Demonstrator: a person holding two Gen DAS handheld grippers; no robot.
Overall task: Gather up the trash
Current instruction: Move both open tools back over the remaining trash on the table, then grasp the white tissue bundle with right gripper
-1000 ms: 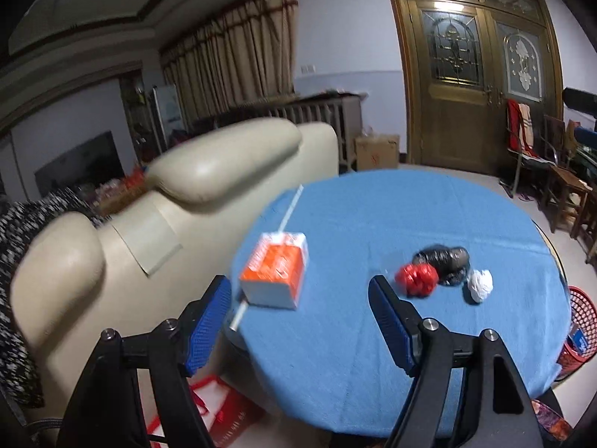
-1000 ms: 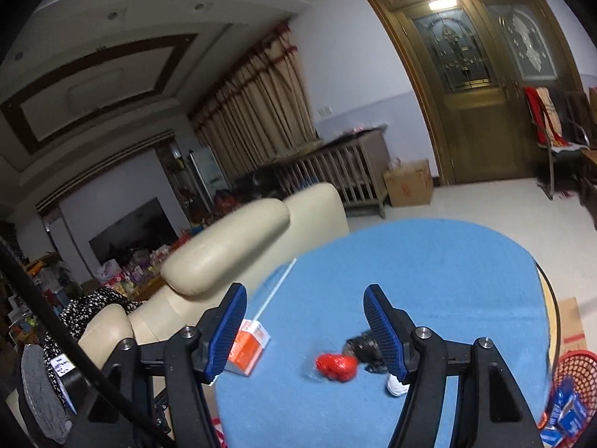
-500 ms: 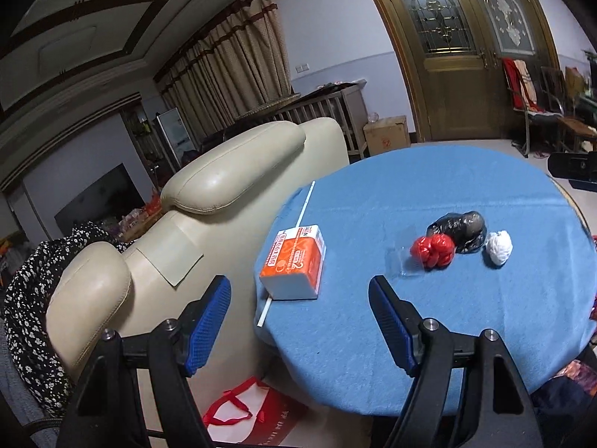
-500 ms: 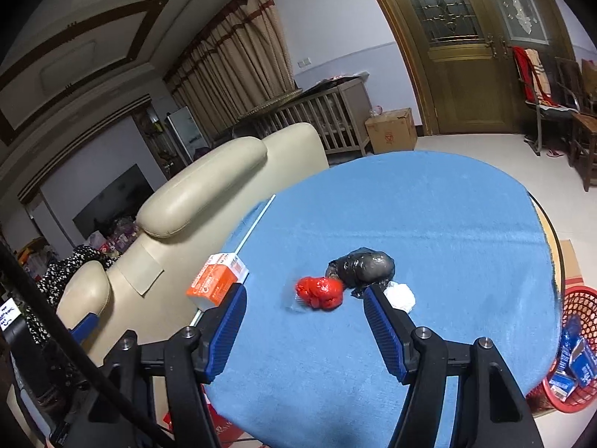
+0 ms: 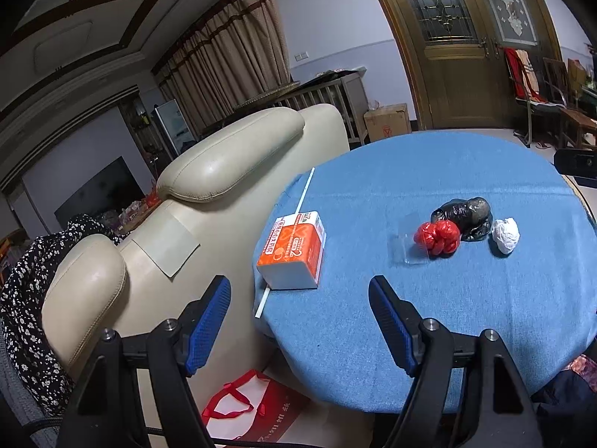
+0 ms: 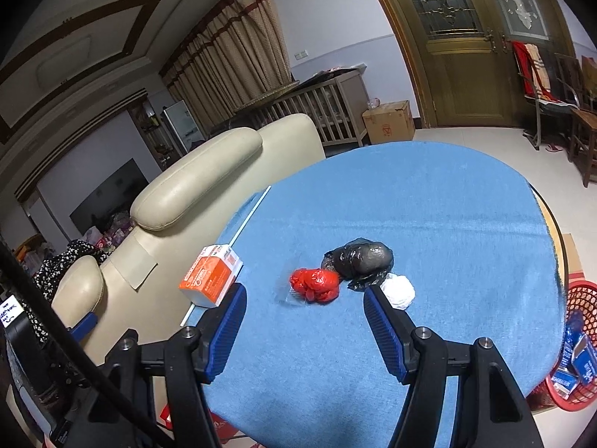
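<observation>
A crumpled red plastic bag (image 6: 315, 284), a knotted black plastic bag (image 6: 360, 261) and a white plastic wad (image 6: 399, 291) lie clustered mid-table on the round blue tablecloth (image 6: 429, 216). An orange tissue box (image 5: 293, 250) sits apart by a thin white stick (image 5: 285, 239). The left gripper (image 5: 298, 321) and right gripper (image 6: 304, 330) hover with jaws parted, empty. A red mesh basket (image 6: 580, 351) stands beside the table.

A home living room: a cream leather sofa (image 5: 224, 164) just beside the blue-clothed bench (image 5: 447, 298), with curtains, television and wooden double doors beyond it.
</observation>
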